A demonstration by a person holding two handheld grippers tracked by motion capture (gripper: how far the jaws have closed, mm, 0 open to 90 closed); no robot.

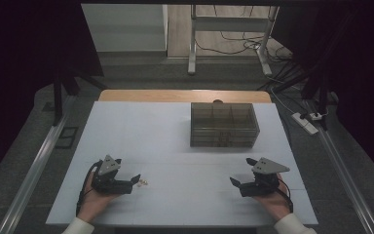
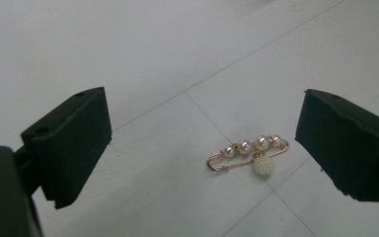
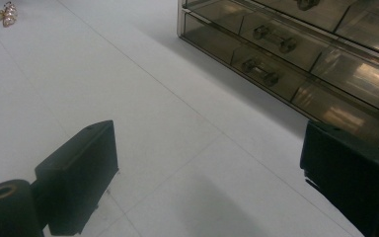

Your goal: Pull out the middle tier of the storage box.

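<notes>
Small gold safety-pin brooch with white pearl beads and a beaded drop [image 2: 249, 155] lies flat on the white table [image 1: 175, 146], just ahead of the left gripper [image 1: 135, 181], untouched, between its widely spread jaws. Right gripper [image 1: 234, 183] also spread wide, holding nothing, well apart from brooch. Smoky transparent drawer box [image 1: 224, 125] beyond; its contents hard to make out.

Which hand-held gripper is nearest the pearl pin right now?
The left hand-held gripper: the pearl pin lies just past its open jaws, while the right hand-held gripper is far across the table.
</notes>
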